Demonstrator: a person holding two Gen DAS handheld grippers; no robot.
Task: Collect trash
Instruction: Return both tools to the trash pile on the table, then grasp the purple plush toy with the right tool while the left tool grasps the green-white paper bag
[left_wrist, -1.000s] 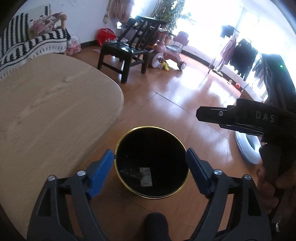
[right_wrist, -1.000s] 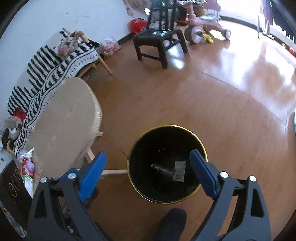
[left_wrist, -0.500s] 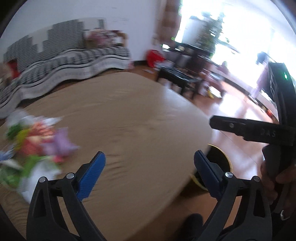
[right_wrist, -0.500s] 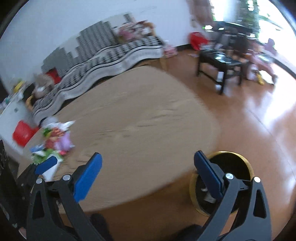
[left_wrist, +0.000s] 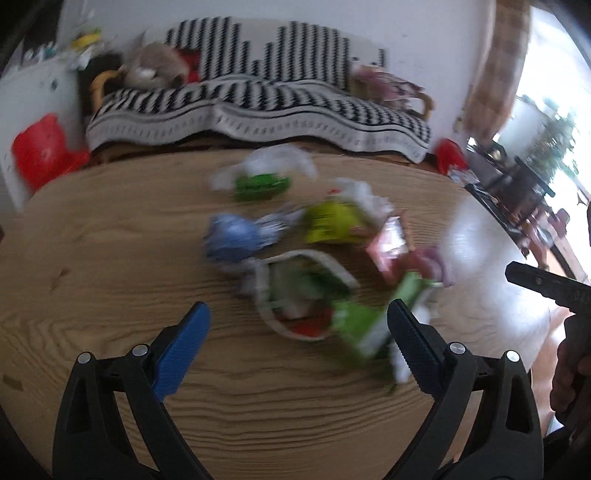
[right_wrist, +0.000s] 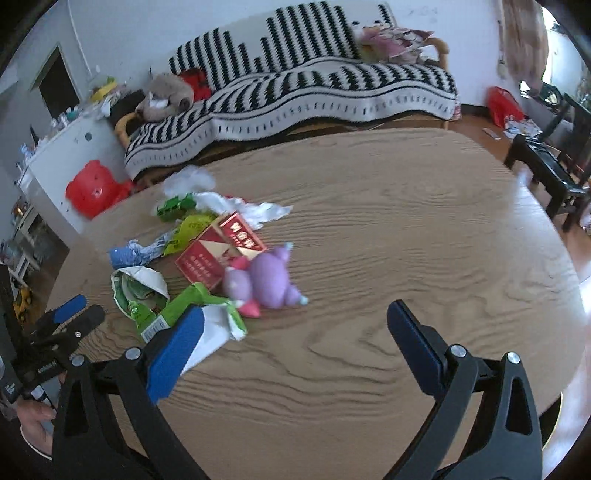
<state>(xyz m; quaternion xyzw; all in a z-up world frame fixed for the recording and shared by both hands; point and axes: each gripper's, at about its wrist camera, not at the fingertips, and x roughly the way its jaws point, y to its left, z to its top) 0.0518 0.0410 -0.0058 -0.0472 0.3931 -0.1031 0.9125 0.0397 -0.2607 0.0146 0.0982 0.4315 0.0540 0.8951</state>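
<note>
A pile of trash lies on the wooden table (right_wrist: 388, 229): a red carton (right_wrist: 221, 251), a torn green carton (right_wrist: 173, 310), a crumpled white cup (right_wrist: 136, 284), a blue wrapper (right_wrist: 125, 254), a yellow-green wrapper (right_wrist: 188, 229) and white tissue (right_wrist: 240, 206). A purple plush toy (right_wrist: 269, 277) rests against the red carton. My right gripper (right_wrist: 295, 321) is open over bare table, just right of the pile. My left gripper (left_wrist: 295, 325) is open above the white cup (left_wrist: 332, 266) and green carton (left_wrist: 358, 321); this view is blurred. Nothing is held.
A sofa with a black-and-white striped throw (right_wrist: 314, 85) runs behind the table. A red stool (right_wrist: 92, 188) and a white cabinet (right_wrist: 66, 147) stand at the left. Black chairs (right_wrist: 554, 162) stand at the right. A sliver of gold bin rim (right_wrist: 554, 421) shows under the table's near right edge.
Both grippers swung away from the black bin on the floor and now hang over the table, facing the trash pile. The bin has dropped out of the left wrist view.
</note>
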